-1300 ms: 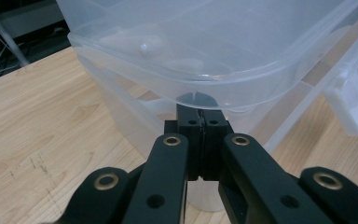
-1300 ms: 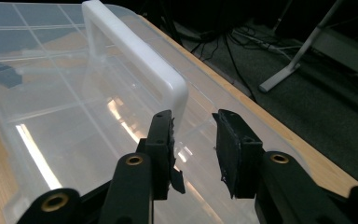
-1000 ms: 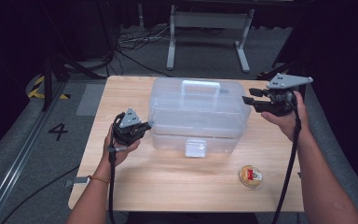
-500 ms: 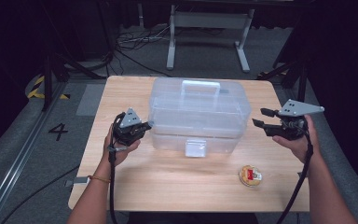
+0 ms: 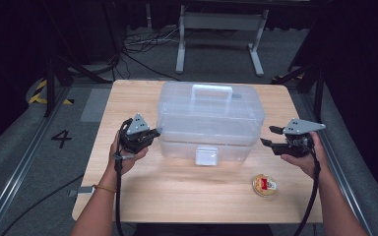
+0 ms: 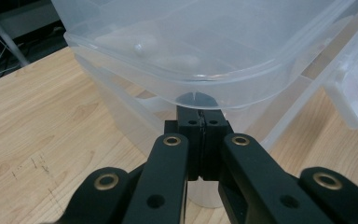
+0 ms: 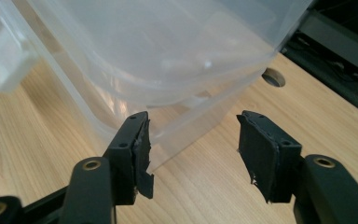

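- Box point(image 5: 210, 123): clear plastic, lid on, white handle point(image 5: 212, 89) on top, latch point(image 5: 206, 156) on the near face. Sits mid-table point(image 5: 128, 93), closer to the far edge.
- Left gripper point(image 5: 153, 133): at the box's left end, jaws pressed together, nothing between them. In the left gripper view point(image 6: 200, 122) the tips sit just under the lid's rim; contact can't be confirmed.
- Right gripper point(image 5: 271, 136): at the box's right end, jaws spread. In the right gripper view point(image 7: 192, 135) they point at the box's lower corner, close but apart from it, holding nothing.
- Both hands at about the same depth, one on each side of the box.
- Tin point(image 5: 265, 185): small, round, lies flat near the table's near-right corner, well apart from the box, in front of the right hand.
- Hole point(image 7: 273, 77) in the tabletop near the box's right end, seen in the right gripper view.
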{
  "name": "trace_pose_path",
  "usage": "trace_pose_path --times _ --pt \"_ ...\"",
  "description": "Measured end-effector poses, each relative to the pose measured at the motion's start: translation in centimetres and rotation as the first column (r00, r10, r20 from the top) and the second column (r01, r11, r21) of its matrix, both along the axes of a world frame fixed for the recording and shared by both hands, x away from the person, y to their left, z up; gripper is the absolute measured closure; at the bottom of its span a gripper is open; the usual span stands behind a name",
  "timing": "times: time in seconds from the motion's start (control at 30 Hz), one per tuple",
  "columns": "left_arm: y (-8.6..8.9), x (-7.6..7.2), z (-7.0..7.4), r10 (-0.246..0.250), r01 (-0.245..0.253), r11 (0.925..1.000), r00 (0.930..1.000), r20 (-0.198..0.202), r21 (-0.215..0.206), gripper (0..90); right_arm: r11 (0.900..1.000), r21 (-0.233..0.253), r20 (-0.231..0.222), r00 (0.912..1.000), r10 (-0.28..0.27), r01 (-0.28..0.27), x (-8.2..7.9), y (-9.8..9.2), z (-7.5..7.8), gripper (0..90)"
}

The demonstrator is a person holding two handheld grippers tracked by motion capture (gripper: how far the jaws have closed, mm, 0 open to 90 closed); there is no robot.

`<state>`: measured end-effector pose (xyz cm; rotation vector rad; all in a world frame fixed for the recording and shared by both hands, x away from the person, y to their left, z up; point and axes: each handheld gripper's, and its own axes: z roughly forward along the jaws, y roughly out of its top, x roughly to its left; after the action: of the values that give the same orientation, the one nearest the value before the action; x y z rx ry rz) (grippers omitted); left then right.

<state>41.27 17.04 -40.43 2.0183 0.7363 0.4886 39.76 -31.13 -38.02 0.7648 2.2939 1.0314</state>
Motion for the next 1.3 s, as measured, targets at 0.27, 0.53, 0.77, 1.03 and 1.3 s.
trace_pose_path --times 0.27,0.53,0.77,1.03,1.3 --pt "0.0 0.0 0.0 -0.003 0.003 1.0 1.0 -0.001 -0.002 90.0 0.999 0.039 0.034 0.9988 -0.035 0.034 0.8 0.3 -1.1 41.3" --pt "0.0 0.0 0.1 -0.011 0.011 0.9999 0.9999 0.005 0.004 90.0 0.995 0.088 0.065 0.9959 -0.062 0.056 1.2 0.3 -1.5 41.3" --pt "-0.2 0.0 0.1 -0.007 0.006 0.9998 0.9998 0.017 0.017 90.0 0.993 0.098 0.109 0.9916 -0.069 0.058 1.2 0.4 -1.6 42.4" --pt "-0.1 -0.1 -0.1 -0.006 0.006 0.9995 0.9998 0.019 0.031 89.6 0.99 0.127 0.177 0.9805 -0.085 0.063 1.1 0.5 -1.2 46.1" --pt "0.0 -0.7 0.1 -0.03 0.029 0.9983 0.9994 0.019 0.05 84.8 0.989 0.138 0.286 0.9541 -0.088 0.05 0.9 1.1 0.3 51.8"
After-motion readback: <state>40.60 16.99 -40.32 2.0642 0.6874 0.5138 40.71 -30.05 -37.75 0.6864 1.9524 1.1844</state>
